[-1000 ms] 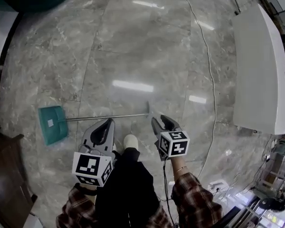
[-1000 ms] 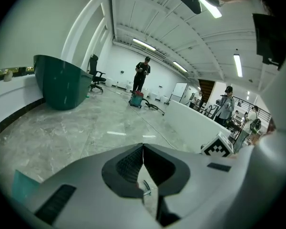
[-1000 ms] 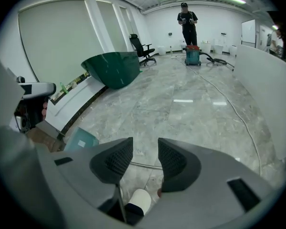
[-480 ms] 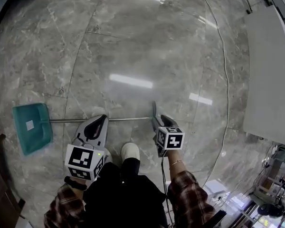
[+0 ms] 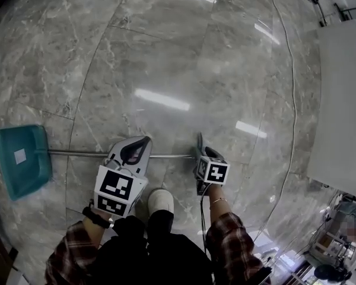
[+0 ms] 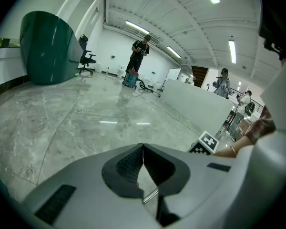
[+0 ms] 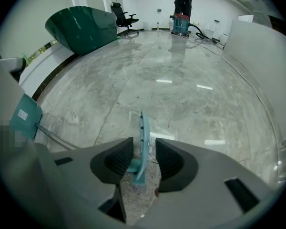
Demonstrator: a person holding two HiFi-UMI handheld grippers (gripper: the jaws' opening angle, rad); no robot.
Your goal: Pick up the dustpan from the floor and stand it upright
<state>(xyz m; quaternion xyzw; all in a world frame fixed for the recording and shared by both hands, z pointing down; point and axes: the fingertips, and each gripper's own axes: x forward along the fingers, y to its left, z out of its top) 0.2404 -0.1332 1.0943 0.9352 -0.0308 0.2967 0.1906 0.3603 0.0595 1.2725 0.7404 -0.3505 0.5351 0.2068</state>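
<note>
Teal plastic dustpan, slim metal handle

The left gripper has pushed forward. A second ago its fingers stopped at the thin metal shaft of the teal plastic dustpan. Now they reach past it, tips together, with the shaft caught in the hollow behind them.

The right gripper has also advanced. It was just short of the shaft's far end, and its fingers now stand on either side of the teal end grip.

In the head view the dustpan has slid from left of centre almost to the left edge. The dark green curved shape has left the top corner.
</note>
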